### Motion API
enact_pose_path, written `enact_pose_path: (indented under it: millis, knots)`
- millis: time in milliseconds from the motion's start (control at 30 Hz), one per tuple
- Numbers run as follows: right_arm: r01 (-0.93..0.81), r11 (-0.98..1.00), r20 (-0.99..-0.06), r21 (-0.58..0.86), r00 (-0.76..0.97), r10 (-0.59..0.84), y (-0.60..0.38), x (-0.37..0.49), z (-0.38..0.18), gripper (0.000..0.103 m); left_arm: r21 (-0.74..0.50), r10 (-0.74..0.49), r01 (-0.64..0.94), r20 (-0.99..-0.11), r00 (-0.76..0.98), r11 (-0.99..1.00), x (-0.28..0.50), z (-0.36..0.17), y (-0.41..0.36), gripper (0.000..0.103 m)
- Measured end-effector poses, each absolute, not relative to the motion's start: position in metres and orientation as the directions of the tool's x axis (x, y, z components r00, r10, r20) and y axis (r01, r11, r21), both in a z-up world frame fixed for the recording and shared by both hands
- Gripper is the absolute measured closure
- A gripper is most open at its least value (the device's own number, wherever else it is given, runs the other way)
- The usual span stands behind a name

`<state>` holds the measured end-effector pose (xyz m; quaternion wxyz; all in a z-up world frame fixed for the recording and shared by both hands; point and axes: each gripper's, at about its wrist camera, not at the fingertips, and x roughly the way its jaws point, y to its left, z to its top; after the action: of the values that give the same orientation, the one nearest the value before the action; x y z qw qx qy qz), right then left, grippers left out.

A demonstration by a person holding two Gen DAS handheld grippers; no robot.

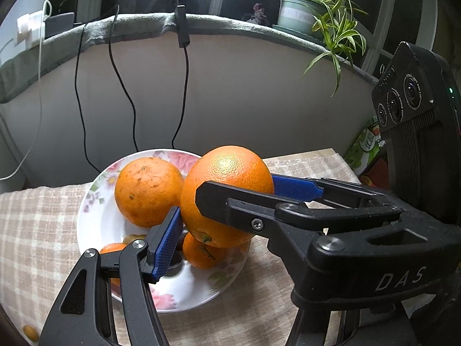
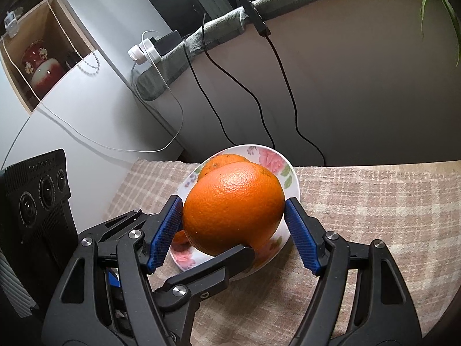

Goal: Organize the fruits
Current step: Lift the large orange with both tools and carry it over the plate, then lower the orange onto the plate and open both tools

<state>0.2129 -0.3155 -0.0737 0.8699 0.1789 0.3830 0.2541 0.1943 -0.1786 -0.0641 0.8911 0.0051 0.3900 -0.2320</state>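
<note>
While "DAS" (image 1: 401, 278) shows on the right tongs (image 2: 233, 225), both tongs apparently clasp the large orange (image 2: 234, 207) above the plate (image 2: 292, 186).

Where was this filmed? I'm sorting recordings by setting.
Most likely a lived-in home, by a window. A potted green spider plant sits on the cloth-covered sill, a floral white porcelain plate of oranges rests on a beige checked tablecloth, and charger cables hang down.

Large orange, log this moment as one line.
right gripper shut on large orange | above floral plate | left gripper alongside, grip unclear
</note>
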Motion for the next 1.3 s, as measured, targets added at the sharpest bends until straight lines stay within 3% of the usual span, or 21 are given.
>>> enact_pose_path:
  millis: [1300]
  knots:
    - [-0.252, 0.850, -0.600, 0.462, 0.617, 0.509, -0.318, 0.197, -0.064, 0.026, -0.122, -0.352, 0.381, -0.699, 0.623, 0.917, 0.173, -0.050, -0.161, 0.040]
